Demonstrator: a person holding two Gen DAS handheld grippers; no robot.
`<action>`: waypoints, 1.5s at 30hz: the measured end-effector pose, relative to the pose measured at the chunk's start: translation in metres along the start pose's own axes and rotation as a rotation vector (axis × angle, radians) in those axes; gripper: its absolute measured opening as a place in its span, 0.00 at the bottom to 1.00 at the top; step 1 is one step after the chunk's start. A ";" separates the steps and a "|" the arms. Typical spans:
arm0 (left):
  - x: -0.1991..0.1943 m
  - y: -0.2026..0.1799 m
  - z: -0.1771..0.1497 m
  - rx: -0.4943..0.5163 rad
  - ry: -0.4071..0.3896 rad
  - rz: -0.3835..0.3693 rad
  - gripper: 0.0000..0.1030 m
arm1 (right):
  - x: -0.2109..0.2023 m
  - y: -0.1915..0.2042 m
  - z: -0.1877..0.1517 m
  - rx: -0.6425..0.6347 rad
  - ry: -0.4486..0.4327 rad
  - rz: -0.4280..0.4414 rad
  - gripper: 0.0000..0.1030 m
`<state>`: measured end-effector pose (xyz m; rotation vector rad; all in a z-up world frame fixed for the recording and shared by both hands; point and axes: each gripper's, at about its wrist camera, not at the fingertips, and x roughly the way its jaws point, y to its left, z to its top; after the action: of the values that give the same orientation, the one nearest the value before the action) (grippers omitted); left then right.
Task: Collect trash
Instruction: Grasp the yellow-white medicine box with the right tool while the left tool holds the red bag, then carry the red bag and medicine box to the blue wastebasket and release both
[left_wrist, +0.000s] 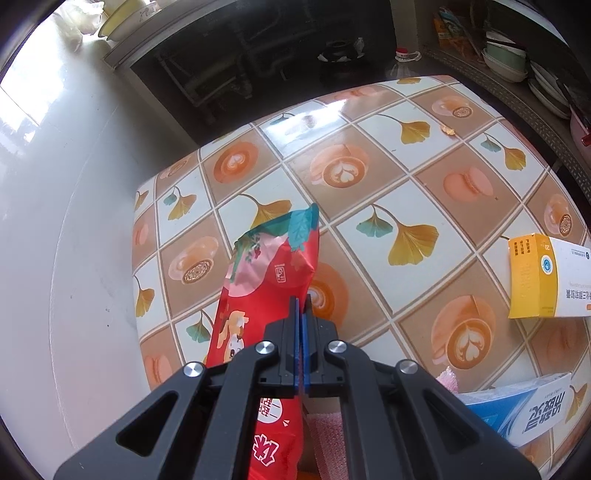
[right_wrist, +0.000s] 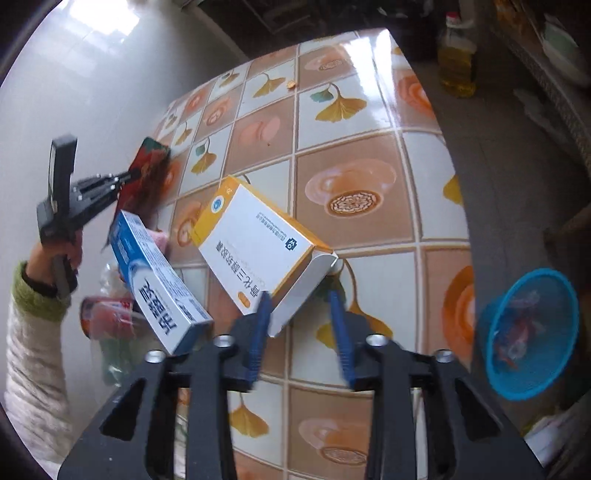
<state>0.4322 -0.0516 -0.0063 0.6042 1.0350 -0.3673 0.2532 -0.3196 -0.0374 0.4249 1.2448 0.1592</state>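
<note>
Left gripper (left_wrist: 302, 308) is clamped tight on a red wrapper (left_wrist: 271, 273), held up over the table's (left_wrist: 388, 177) left edge with the wrapper sticking out past the fingertips. Right gripper (right_wrist: 301, 299) has jaws apart; the open flap end of the yellow box (right_wrist: 255, 243) sits between its fingertips, whether the pads touch it is unclear. Blue box (right_wrist: 159, 284) lies just left of it; the blue basket (right_wrist: 532, 332) is off the table's right edge.

2 boxes (right_wrist: 255, 243) lie on the table (right_wrist: 354, 155).
</note>
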 end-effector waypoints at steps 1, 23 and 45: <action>0.000 0.000 0.000 0.000 -0.001 0.000 0.01 | -0.006 0.008 -0.001 -0.055 -0.025 -0.040 0.64; -0.091 0.056 -0.010 -0.132 -0.229 0.055 0.00 | 0.083 0.067 0.033 -0.620 0.052 -0.207 0.70; -0.269 -0.070 -0.014 -0.017 -0.610 -0.090 0.00 | -0.105 0.012 -0.044 -0.165 -0.427 -0.152 0.69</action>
<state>0.2566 -0.0965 0.2055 0.3906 0.4784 -0.5778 0.1794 -0.3348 0.0492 0.2049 0.8313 0.0370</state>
